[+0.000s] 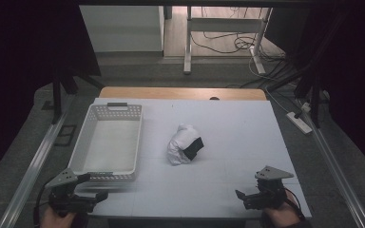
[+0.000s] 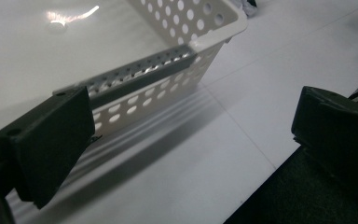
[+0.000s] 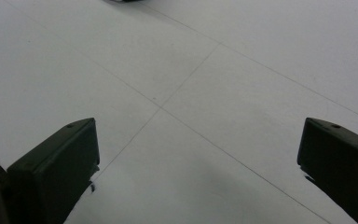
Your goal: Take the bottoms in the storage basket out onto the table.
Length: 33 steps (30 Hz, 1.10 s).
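A white bundle with a black patch [image 1: 184, 144], like rolled cloth, lies in the middle of the white table [image 1: 240, 126]. A white perforated basket [image 1: 107, 142] stands empty at the left. My left gripper [image 1: 94, 186] hovers at the table's front left corner, just in front of the basket's near wall, open and holding nothing. In the left gripper view its jaws [image 2: 193, 107] stand wide apart, facing the basket's corner [image 2: 200, 39]. My right gripper [image 1: 248, 186] is at the front right, open and empty. In the right gripper view its jaws [image 3: 198, 128] spread above bare table [image 3: 191, 60].
A wooden strip [image 1: 180, 92] runs along the table's far edge. Metal rails [image 1: 33, 164] flank the table on both sides. On the floor beyond are a desk frame [image 1: 187, 42], cables, and a power strip [image 1: 300, 121] at the right.
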{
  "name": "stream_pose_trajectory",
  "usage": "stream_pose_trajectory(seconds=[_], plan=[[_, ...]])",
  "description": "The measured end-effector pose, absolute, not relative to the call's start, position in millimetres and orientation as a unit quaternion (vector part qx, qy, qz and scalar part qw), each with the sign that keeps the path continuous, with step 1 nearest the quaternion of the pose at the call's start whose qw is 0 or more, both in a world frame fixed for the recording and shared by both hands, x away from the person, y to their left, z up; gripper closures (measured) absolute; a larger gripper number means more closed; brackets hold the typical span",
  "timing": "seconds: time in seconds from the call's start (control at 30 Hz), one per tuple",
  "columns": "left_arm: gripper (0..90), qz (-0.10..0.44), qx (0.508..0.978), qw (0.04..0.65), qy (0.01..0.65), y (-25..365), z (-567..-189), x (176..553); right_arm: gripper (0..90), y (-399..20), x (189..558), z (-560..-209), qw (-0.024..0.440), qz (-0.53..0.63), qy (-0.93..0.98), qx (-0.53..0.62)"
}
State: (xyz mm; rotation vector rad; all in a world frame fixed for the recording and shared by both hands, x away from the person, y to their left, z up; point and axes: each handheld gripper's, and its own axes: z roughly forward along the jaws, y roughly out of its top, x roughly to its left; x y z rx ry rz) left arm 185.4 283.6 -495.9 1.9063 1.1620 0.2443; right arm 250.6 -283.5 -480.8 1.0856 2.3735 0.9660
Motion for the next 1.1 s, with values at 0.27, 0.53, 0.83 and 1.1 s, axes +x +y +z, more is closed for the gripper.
stream_pose_trajectory(seconds=[0.27, 0.53, 0.83, 1.1], plan=[[0.0, 0.099, 0.779, 0.41, 0.464, 280.8, -502.0, 183.4, 0.0, -283.5, 250.5, -480.7, 0.178, 0.342, 0.839, 0.383], [0.0, 0.096, 0.776, 0.407, 0.472, 285.9, -504.2, 181.0, 0.0, -283.7, 250.2, -480.4, 0.178, 0.342, 0.84, 0.382], [0.0, 0.099, 0.784, 0.392, 0.47, 286.9, -504.7, 178.4, 0.0, -283.5, 250.2, -480.5, 0.179, 0.341, 0.84, 0.383], [0.0, 0.101, 0.79, 0.383, 0.468, 288.0, -505.2, 175.7, 0.0, -283.1, 250.2, -480.6, 0.179, 0.341, 0.84, 0.383]])
